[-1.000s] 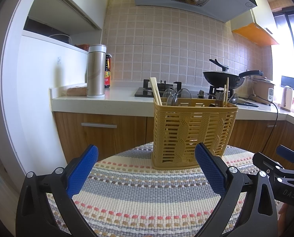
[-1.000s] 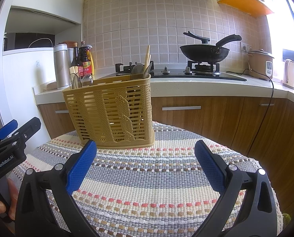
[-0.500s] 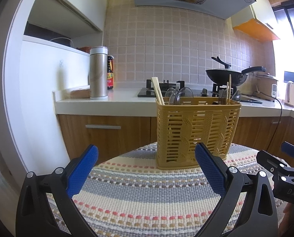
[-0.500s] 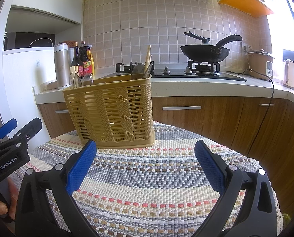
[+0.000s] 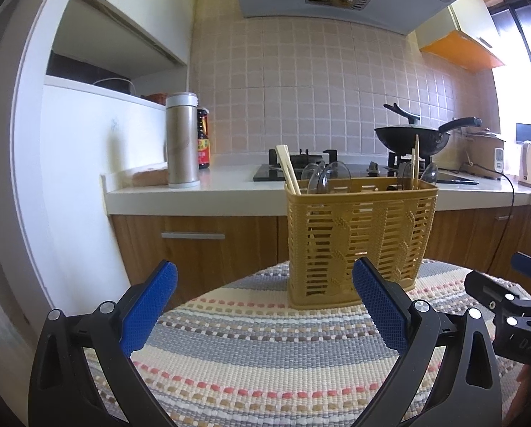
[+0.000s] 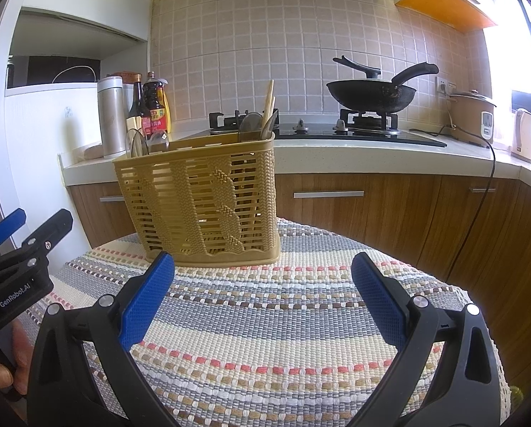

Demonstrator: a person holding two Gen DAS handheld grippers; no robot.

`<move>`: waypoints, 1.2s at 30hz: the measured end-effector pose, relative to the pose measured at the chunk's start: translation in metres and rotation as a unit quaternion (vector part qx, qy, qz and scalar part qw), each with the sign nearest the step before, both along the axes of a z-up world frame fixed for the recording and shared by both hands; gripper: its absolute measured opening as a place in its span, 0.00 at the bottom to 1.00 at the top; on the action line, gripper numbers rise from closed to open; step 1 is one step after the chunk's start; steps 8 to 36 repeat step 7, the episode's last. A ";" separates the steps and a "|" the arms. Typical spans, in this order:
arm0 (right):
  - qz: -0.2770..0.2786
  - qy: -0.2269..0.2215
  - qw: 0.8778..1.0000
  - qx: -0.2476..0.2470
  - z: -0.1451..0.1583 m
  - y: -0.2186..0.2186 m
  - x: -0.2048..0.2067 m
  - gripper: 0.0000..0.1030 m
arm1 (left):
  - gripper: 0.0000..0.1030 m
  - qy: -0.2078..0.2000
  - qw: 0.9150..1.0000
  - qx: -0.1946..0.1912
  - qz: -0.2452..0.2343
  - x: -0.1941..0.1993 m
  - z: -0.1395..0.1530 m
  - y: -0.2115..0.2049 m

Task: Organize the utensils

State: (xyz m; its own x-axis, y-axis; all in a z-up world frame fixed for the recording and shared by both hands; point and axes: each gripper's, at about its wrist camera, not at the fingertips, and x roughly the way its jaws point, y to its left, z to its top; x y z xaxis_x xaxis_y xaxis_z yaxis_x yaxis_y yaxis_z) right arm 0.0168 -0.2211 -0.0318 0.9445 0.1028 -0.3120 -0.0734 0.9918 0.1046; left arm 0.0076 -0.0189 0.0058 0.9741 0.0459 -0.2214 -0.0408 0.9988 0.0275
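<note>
A yellow slatted utensil basket (image 5: 359,242) (image 6: 208,203) stands upright at the far side of a round table with a striped woven cloth (image 5: 265,356) (image 6: 283,320). Wooden chopsticks (image 5: 288,169) (image 6: 268,106) and clear spoons (image 5: 331,176) (image 6: 139,142) stick out of it. My left gripper (image 5: 263,302) is open and holds nothing, a little short of the basket. Also open and holding nothing, my right gripper (image 6: 261,291) hovers over the cloth to the basket's right. Each gripper shows at the other view's edge.
Behind the table runs a kitchen counter (image 5: 212,185) with a steel flask (image 5: 181,140), sauce bottles (image 6: 155,105), a gas hob with a black wok (image 6: 372,90), a rice cooker (image 6: 473,110) and a kettle (image 6: 523,133). Wooden cabinet fronts (image 6: 354,203) stand below. A hand (image 6: 1,373) holds the left gripper.
The left wrist view has tilted up and swung slightly left, so the basket sits lower and further right in it. The right gripper has stayed almost still. Both stay open.
</note>
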 end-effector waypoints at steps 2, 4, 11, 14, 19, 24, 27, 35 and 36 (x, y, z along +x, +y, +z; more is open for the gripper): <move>0.000 0.000 1.000 -0.001 0.000 0.000 0.000 0.92 | 0.93 0.001 1.000 -0.006 -0.008 0.000 0.001 0.001; 0.000 0.000 1.000 -0.001 0.000 0.000 0.000 0.92 | 0.93 0.005 1.000 -0.003 -0.011 0.001 0.000 0.000; 0.000 0.000 1.000 -0.001 0.000 0.000 0.000 0.92 | 0.93 0.006 1.000 0.001 -0.012 0.003 0.000 -0.001; 0.000 0.000 1.000 -0.001 0.000 0.000 0.000 0.92 | 0.93 0.006 1.000 0.001 -0.012 0.003 0.000 -0.001; 0.000 0.000 1.000 -0.001 0.000 0.000 0.000 0.92 | 0.93 0.006 1.000 0.001 -0.012 0.003 0.000 -0.001; 0.000 0.000 1.000 -0.001 0.000 0.000 0.000 0.92 | 0.93 0.006 1.000 0.001 -0.012 0.003 0.000 -0.001; 0.000 0.000 1.000 -0.001 0.000 0.000 0.000 0.92 | 0.93 0.006 1.000 0.001 -0.012 0.003 0.000 -0.001; 0.000 0.000 1.000 -0.001 0.000 0.000 0.000 0.92 | 0.93 0.006 1.000 0.001 -0.012 0.003 0.000 -0.001; 0.000 0.000 1.000 -0.001 0.000 0.000 0.000 0.92 | 0.93 0.006 1.000 0.001 -0.012 0.003 0.000 -0.001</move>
